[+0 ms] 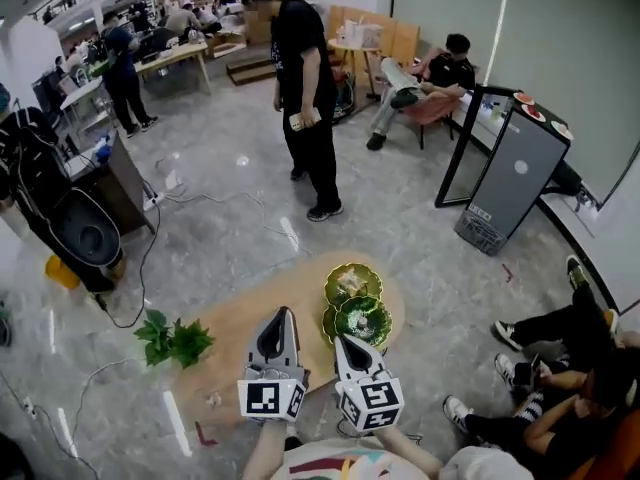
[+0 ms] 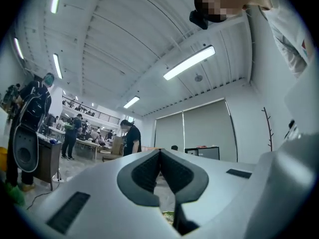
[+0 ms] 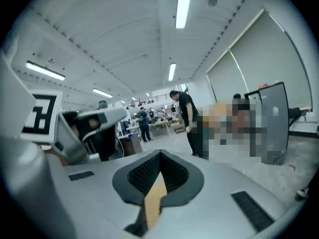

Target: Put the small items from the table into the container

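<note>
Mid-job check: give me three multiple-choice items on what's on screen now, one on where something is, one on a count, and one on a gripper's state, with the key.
1. In the head view, where does the green plant lie relative to the green dishes?
A. to their left
B. to their right
C. inside one of them

2. How many green dishes sit on the wooden table?
A. one
B. two
C. four

3. The jaws of the right gripper are:
A. wide apart
B. closed on a dish
C. together, with nothing between them

Key:
1 A: the plant is at the table's left side and the dishes are toward its right.
2 B: one dish shows just beyond the other, and there are no more.
3 C: the right gripper view shows the pads meeting, with only the table's wood colour below them.
</note>
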### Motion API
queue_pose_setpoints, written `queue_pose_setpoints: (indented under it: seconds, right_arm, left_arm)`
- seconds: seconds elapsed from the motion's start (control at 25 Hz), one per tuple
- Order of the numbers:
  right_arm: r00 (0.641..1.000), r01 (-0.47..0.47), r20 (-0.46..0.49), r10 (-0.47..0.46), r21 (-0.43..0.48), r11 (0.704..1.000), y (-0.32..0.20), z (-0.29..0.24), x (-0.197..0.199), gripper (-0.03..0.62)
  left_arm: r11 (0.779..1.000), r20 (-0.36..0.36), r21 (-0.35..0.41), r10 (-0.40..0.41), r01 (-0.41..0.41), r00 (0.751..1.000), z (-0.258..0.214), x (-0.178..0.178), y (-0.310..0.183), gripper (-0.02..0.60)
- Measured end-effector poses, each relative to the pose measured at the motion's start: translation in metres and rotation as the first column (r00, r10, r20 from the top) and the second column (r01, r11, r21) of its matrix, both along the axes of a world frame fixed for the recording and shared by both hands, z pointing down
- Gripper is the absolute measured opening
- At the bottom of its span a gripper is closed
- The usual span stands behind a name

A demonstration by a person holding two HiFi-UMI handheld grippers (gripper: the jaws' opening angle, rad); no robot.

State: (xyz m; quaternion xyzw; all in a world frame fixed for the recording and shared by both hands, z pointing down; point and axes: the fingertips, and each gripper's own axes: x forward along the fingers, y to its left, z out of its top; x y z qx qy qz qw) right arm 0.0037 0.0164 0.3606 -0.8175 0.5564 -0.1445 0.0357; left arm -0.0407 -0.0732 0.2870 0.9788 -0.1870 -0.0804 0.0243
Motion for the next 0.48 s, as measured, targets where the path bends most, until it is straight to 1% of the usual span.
queue_pose_setpoints:
  seconds: [0.12,0.24,0.36,0.48]
  right_arm:
    - [0.994,0.024,-0.105,-0.012,0.109,0.994,-0.001,-0.072,0.022,0.014]
    - [0.985,0.053,-0.173,-0.022,0.178,0.983,0.001,-0.118,0.034,0.014]
    - [0.981,0.079,-0.192,-0.035,0.226,0.971,0.008,-0.14,0.037,0.014]
    - [0.98,0.101,-0.193,-0.057,0.227,0.969,0.012,-0.144,0.031,0.015]
  left_arm:
    - [0.999,-0.026,0.032,-0.014,0.015,1.0,-0.032,0.001,0.012,0.008]
    - [0.999,-0.054,0.035,-0.038,0.04,0.998,-0.053,-0.005,0.016,0.008]
    - [0.998,-0.03,0.037,-0.047,0.048,0.998,-0.065,-0.006,0.016,0.008]
    - [0.996,-0.009,0.048,-0.079,0.08,0.997,-0.078,-0.015,0.015,0.008]
